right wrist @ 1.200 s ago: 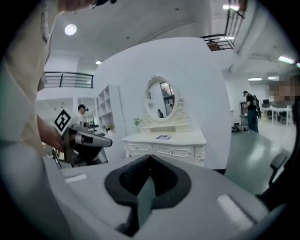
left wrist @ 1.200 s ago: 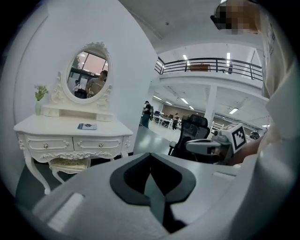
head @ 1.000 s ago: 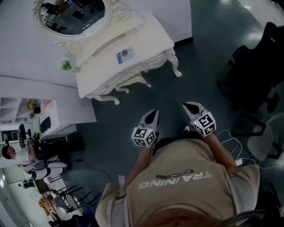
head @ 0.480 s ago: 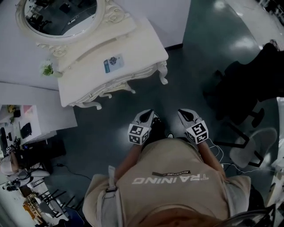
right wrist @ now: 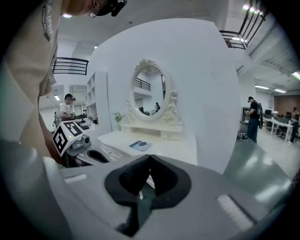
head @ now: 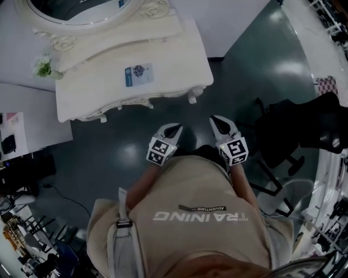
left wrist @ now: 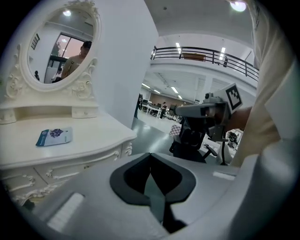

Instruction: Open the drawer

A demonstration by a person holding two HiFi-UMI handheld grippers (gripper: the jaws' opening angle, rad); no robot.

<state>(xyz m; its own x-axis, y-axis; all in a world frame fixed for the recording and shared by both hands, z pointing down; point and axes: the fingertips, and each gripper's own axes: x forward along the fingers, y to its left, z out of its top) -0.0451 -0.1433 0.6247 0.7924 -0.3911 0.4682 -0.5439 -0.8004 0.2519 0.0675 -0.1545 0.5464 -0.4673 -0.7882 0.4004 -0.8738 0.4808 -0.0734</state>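
A white carved dressing table with an oval mirror stands against the wall. Its shut drawer fronts run along the front edge. A blue card lies on the top. My left gripper is shut and empty, a short way off the table's front right corner. My right gripper is beside it, also shut and empty, pointing at the table's right end. In the left gripper view the shut jaws face the drawer fronts from the right. In the right gripper view the jaws face the mirror.
A black office chair stands to my right on the dark floor. A small flower plant sits at the table's left end. A white cabinet stands left of the table. A person stands far off on the right.
The person has walked toward the dressing table. Both grippers have come closer to its front right corner and stay shut.
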